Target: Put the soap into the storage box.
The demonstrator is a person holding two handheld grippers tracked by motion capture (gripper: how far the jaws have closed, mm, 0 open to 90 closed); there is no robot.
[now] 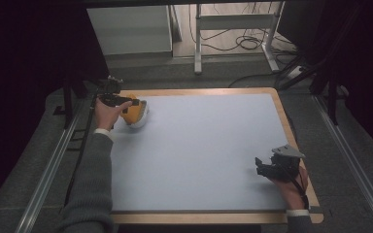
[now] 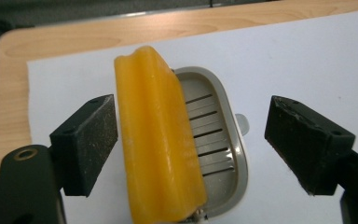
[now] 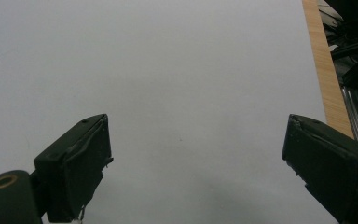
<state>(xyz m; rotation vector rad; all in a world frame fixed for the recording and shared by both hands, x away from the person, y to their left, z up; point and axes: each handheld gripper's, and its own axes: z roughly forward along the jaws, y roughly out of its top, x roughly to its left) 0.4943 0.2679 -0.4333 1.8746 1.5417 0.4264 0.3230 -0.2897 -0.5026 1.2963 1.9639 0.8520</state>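
The left tongs [image 1: 135, 103] hang over the far left corner of the desk [image 1: 199, 92], above a yellow bar of soap [image 1: 134, 112] that sits in a grey soap dish [image 1: 144, 116]. In the left gripper view the jaws stand wide apart — the soap [image 2: 161, 144] lies between them, close by the left pad but with no pad pressing on it, so it is not held. The soap leans on its long edge along the left rim of the dish [image 2: 223, 140], tilted rather than flat, and the slotted floor of the dish is bare on the other side. The dish rests on the pale blue sheet [image 1: 204, 150] that covers the wooden desk, just beside the sheet's far left corner.

The right tongs [image 1: 264, 167] are near the desk's right edge, towards the person's side, well apart from the soap and dish. In the right gripper view their jaws are also spread wide — nothing is between them, only the plain sheet [image 3: 177, 84] below, with a strip of the wooden edge [image 3: 324, 70] at the right.
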